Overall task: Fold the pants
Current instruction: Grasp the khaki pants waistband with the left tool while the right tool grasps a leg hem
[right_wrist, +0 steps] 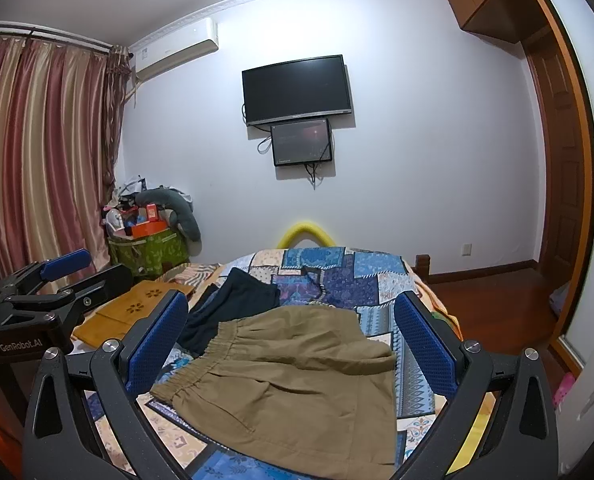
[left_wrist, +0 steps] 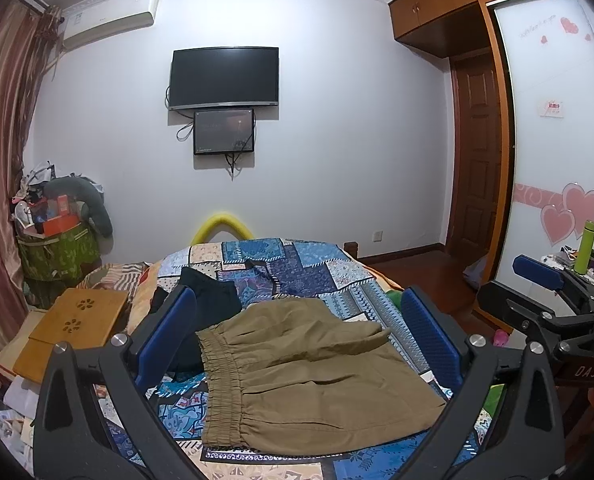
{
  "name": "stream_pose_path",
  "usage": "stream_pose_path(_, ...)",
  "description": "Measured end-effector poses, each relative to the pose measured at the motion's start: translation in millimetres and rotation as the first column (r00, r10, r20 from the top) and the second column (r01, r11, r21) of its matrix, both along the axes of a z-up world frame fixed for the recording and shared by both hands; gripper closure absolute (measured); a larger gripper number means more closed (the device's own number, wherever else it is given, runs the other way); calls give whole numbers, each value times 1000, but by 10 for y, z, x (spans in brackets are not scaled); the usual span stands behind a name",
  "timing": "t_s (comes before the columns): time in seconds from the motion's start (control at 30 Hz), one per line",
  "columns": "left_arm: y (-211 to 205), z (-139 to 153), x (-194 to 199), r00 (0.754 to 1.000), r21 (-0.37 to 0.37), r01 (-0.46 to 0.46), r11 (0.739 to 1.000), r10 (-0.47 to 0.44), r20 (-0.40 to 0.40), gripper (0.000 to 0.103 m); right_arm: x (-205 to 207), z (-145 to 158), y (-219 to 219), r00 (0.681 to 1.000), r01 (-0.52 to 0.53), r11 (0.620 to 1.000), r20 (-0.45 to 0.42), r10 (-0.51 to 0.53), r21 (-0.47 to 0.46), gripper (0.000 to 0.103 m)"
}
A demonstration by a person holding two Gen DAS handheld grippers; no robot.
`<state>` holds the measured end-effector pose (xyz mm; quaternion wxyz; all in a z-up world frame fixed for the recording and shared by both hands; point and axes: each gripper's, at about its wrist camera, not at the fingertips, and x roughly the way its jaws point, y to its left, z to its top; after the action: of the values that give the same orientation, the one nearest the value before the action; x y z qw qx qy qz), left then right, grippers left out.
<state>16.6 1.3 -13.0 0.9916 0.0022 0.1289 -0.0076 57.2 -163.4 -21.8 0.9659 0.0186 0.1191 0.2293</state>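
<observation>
Khaki pants (left_wrist: pixel 309 372) with an elastic waistband lie folded on the patchwork bedspread (left_wrist: pixel 297 264). They also show in the right wrist view (right_wrist: pixel 297 384), waistband to the left. My left gripper (left_wrist: pixel 297 320) is open and empty, held above the pants, its blue pads (left_wrist: pixel 169 332) wide apart. My right gripper (right_wrist: pixel 293 328) is open and empty too, above the pants. The right gripper also shows at the right edge of the left wrist view (left_wrist: pixel 537 276). The left gripper shows at the left of the right wrist view (right_wrist: pixel 65 264).
A dark garment (left_wrist: pixel 205 300) lies on the bed beyond the pants. A wooden lap tray (left_wrist: pixel 77 320) sits at the bed's left. A green bin of clutter (left_wrist: pixel 57 248) stands by the curtains. A TV (left_wrist: pixel 225 76) hangs on the far wall. A wardrobe (left_wrist: pixel 557 120) is right.
</observation>
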Motion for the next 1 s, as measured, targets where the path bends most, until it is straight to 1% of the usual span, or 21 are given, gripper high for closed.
stream_pose_path(0.1,23,-34,85,1000,-12,-10,1000,10,-17,0,47,-17,9,1000,3,1000,-7,-3,-3,1)
stream_pose_path(0.2,79,-99,254,998,-31,-10,999,8,-56,0,137,-66,8,1000,6,1000,-25,-6,-2,1)
stream_pose_path(0.33,194,-258,584,990,-43,-17,999,11,-143,0,338,-201,-12,998,23,1000,-63,-24,-15,1)
stream_pose_path(0.4,265,-383,787,980,-44,-25,999,16,-199,0,470,-301,-28,995,28,999,-90,-30,-23,1)
stream_pose_path(0.47,360,-535,1009,965,-50,-54,997,39,-259,0,617,-416,-48,991,34,999,-127,-37,-27,1)
stream_pose_path(0.53,459,-693,1216,946,-51,-77,996,57,-320,0,791,-563,-63,984,39,999,-175,-45,-36,1)
stream_pose_path(0.57,523,-789,1341,931,-50,-92,995,68,-358,0,921,-678,-77,977,44,998,-209,-52,-43,1)
stream_pose_path(0.63,631,-954,1543,901,-39,-119,992,91,-423,0,1025,-794,-102,969,47,997,-240,-59,-54,1)
stream_pose_path(0.67,690,-1041,1645,886,-29,-133,991,106,-450,0,1133,-889,-120,960,51,997,-271,-67,-65,1)
stream_pose_path(0.77,866,-1275,1882,854,-1,-151,988,131,-503,0,1337,-1054,-157,942,48,995,-328,-73,-84,1)
stream_pose_path(0.83,975,-1417,2021,831,13,-144,990,128,-541,0,1485,-1153,-184,925,43,994,-371,-78,-101,1)
stream_pose_path(0.93,1140,-1618,2206,794,-5,-125,992,97,-600,0,1713,-1365,-244,893,21,991,-444,-76,-128,1)
stream_pose_path(1.0,1223,-1734,2303,769,-10,-124,992,90,-633,0,1835,-1497,-290,872,1,990,-484,-71,-144,4)
